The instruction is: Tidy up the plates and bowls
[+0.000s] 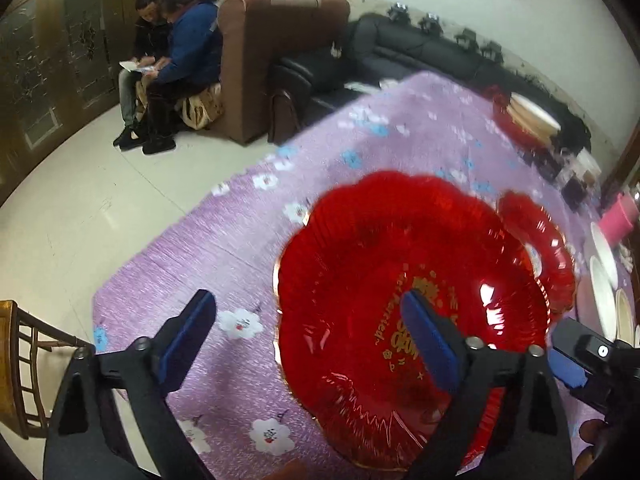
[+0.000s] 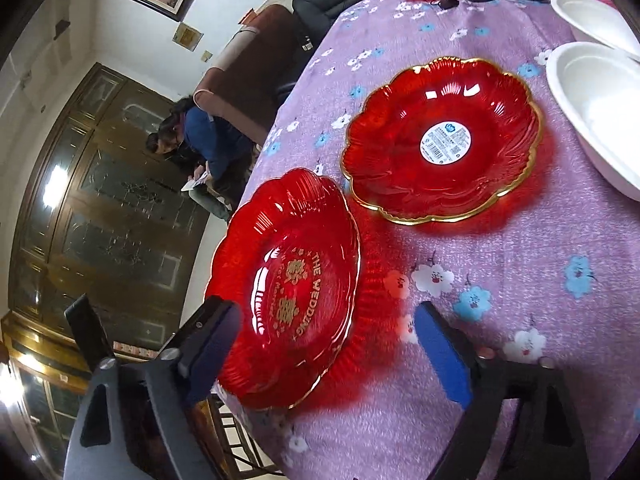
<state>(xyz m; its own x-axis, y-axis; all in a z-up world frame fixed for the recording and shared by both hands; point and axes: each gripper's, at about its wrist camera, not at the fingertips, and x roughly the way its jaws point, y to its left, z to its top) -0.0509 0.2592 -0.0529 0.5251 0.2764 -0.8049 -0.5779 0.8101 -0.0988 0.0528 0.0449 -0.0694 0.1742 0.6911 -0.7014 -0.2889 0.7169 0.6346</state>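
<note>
A red scalloped plate with gold wedding lettering (image 1: 392,280) lies on the purple flowered tablecloth (image 1: 224,248); it also shows in the right wrist view (image 2: 292,280), at the table's edge. A second red gold-rimmed plate with a round label (image 2: 440,140) lies beyond it and shows in the left wrist view (image 1: 536,248). My left gripper (image 1: 312,344) is open, its right finger over the lettered plate, its left finger outside the rim. My right gripper (image 2: 332,356) is open around the lettered plate's near rim.
White bowls (image 2: 600,112) sit at the table's right. A stack of red and cream dishes (image 1: 528,116) and dark boxes stand at the far end. A wooden chair (image 1: 24,360) is beside the table. Two people sit on a brown sofa (image 1: 256,60).
</note>
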